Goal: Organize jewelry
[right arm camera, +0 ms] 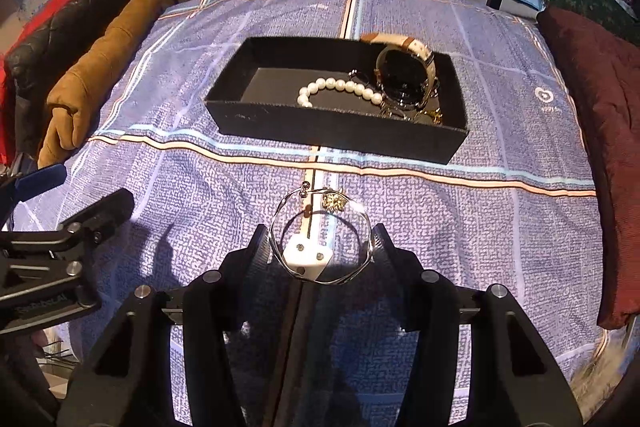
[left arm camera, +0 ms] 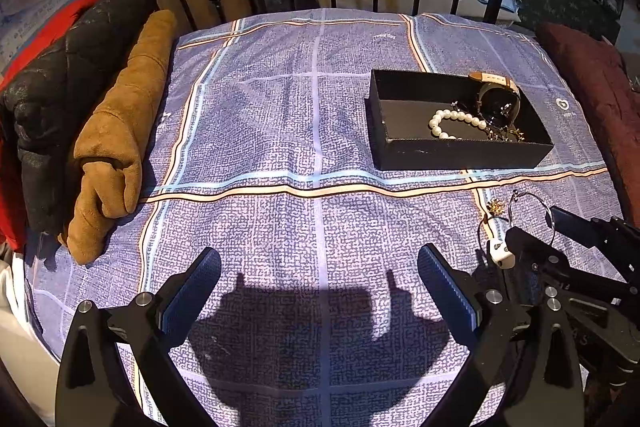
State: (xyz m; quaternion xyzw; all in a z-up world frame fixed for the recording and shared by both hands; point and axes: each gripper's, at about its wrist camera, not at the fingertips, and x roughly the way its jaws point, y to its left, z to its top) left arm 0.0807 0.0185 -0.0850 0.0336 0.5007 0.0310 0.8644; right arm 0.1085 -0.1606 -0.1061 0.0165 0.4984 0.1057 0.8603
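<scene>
Bangle (right arm camera: 320, 239), thin silver wire with a white tag, sits between the right gripper (right arm camera: 320, 247) fingers, jaws closed in on its two sides, held above the blue checked bedspread (right arm camera: 480, 227), near side of the black box (right arm camera: 336, 131). Left gripper (left arm camera: 320, 291) hovers empty, jaws wide apart, over bare cloth. Risk: wire is thin and springy, so it could slip or pop out on the carry; too hard a squeeze may bend it. It could also snag the small gold piece (right arm camera: 334, 202) lying just beyond it. Ring lies roughly flat, open ends pointing away toward the box; no real long axis. Box runs left-right, already holding pearl bracelet (right arm camera: 340, 89) and watch (right arm camera: 404, 67).
</scene>
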